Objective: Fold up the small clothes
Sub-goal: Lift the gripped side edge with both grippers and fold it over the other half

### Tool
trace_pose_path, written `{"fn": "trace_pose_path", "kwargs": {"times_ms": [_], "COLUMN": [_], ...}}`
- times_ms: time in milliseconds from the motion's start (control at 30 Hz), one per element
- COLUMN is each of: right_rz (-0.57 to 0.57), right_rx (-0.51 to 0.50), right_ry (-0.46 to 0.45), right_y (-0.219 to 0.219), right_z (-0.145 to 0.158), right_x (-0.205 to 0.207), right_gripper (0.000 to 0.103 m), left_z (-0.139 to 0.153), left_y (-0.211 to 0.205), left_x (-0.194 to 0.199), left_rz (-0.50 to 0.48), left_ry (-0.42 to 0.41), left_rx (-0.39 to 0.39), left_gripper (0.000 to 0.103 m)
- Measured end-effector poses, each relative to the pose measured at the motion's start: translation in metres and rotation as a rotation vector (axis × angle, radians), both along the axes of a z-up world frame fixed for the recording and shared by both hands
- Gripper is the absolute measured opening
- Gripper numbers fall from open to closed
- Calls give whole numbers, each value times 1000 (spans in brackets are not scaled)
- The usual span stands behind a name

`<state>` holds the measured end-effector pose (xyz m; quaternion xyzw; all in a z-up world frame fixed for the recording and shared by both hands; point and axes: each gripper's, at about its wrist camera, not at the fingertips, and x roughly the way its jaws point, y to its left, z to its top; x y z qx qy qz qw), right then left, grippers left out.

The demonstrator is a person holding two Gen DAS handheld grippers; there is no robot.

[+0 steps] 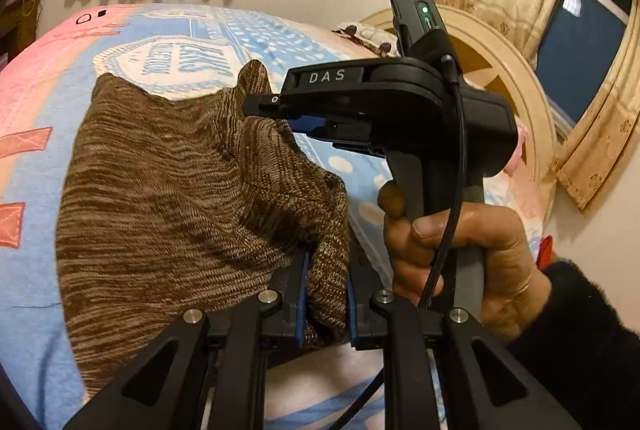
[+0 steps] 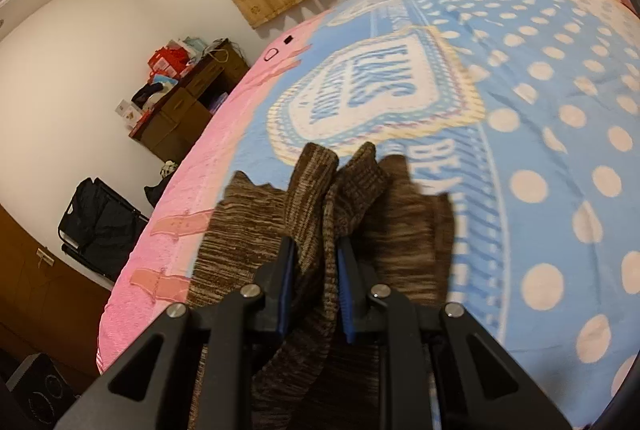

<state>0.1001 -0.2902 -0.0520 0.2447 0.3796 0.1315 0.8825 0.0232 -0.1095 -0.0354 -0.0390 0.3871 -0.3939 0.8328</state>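
1. Where it is lifted off the bedspread (image 1: pixel 36 166), a brown ribbed knit garment (image 1: pixel 168 190) is seen, soft and streaked, filling the frame's centre.
2. "DAS" is printed on the right gripper (image 1: pixel 276 110).
3. A bunched fold is pinched by the nearly closed left gripper (image 1: pixel 326 294), lower centre; the right gripper likewise clamps its cloth edge.

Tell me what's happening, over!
Left hand-held gripper and right hand-held gripper both clamped on brown knit garment. Garment partly lifted over bedspread. Nothing in the way.
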Motion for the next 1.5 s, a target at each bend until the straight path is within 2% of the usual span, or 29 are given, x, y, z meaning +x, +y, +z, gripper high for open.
{"fn": "trace_pose_path", "kwargs": {"times_ms": [167,333,400,467,500,533,567,600,633,700,833,900,967,1067,1133,1233,1267,1300,1333,1367,1433,1500], "right_rz": [-2,3,-3,-28,-37,-51,-71,-97,-113,-139,-104,-52,22,130,170,113,82,67,38,-1,-72,-84], "right_rx": [7,93,107,95,96,93,83,50,20,-78,-158,-193,-218,-218,-260,-379,-386,-314,-277,-282,-360,-234], "right_ry": [18,46,50,46,47,51,49,39,33,3,-57,-74,-80,-39,-7,75,115,119,136,158,162,111], "right_y": [-10,-27,-31,-35,-38,-41,-45,-47,-48,-42,-18,3,30,55,68,59,46,27,14,4,-8,-24], "right_z": [-16,-36,-38,-35,-33,-31,-28,-22,-19,-5,16,22,22,9,-2,-17,-25,-30,-30,-30,-23,-8], "right_x": [-2,1,-1,-8,-11,-16,-23,-35,-42,-69,-115,-132,-139,-140,-142,-143,-143,-146,-148,-149,-150,-150], "right_gripper": [23,23,27,46,51,62,62,62,62,62,59,51,35,23,23,20,10,6,7,24,25,26], "left_z": [-7,-6,-4,-3,-2,-2,-1,-2,0,6,22,24,21,9,-2,-22,-22,-22,-22,-19,-11,1], "left_y": [-12,-17,-13,-4,2,8,14,18,24,33,54,68,78,85,85,87,93,95,92,91,92,94], "left_x": [-1,-7,-7,-7,-8,-9,-12,-15,-18,-25,-21,-7,10,19,16,13,10,7,6,5,8,12], "left_rz": [-6,-32,-46,-62,-70,-72,-80,-89,-94,-91,12,100,188,242,247,238,233,229,223,216,211,214], "left_ry": [-17,-24,1,50,74,89,102,107,109,86,-7,-7,16,45,35,62,43,24,13,7,20,15], "left_rx": [58,112,120,122,117,114,103,84,65,62,86,91,81,152,200,254,237,238,260,274,266,222], "left_gripper": [15,17,18,22,28,39,44,52,54,54,54,54,54,54,54,54,54,55,55,55,55,55]}}
